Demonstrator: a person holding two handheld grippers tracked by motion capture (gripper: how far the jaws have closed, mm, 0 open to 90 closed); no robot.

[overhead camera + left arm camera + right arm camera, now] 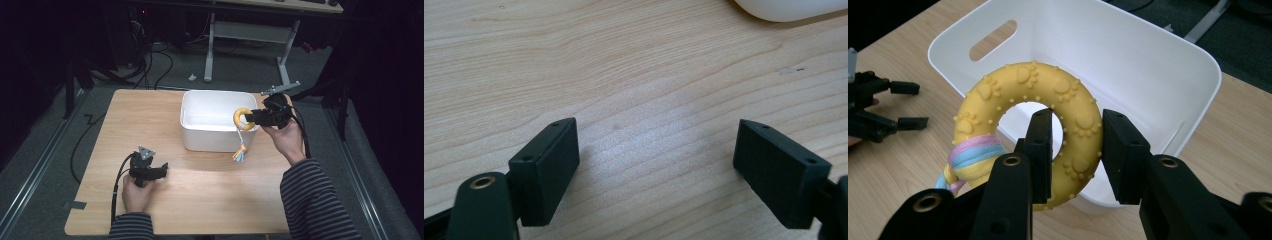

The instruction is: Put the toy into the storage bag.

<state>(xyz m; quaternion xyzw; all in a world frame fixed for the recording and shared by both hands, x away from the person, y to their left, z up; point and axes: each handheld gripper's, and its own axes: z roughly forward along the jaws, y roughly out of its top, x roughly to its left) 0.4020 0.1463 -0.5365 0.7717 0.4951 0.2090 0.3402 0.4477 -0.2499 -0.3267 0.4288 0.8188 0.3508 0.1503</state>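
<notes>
Wood-grain table point(200, 200) takes up the middle of the frame, sitting on grey carpet with a metal rail point(35, 170) running along the lower left. Up top there's a white-legged desk frame point(280, 55), a tangle of black cables point(150, 65) at the upper left, and a small white scrap point(191, 77) on the floor just beyond the table's far edge.

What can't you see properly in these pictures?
- Ring toy: in the right gripper view, the right claw covers its lower part, and the rope tail runs behind it.
- White bin: in the left gripper view, the top edge cuts it off.
- Paw prints on the ring: too small in the high view.
</notes>
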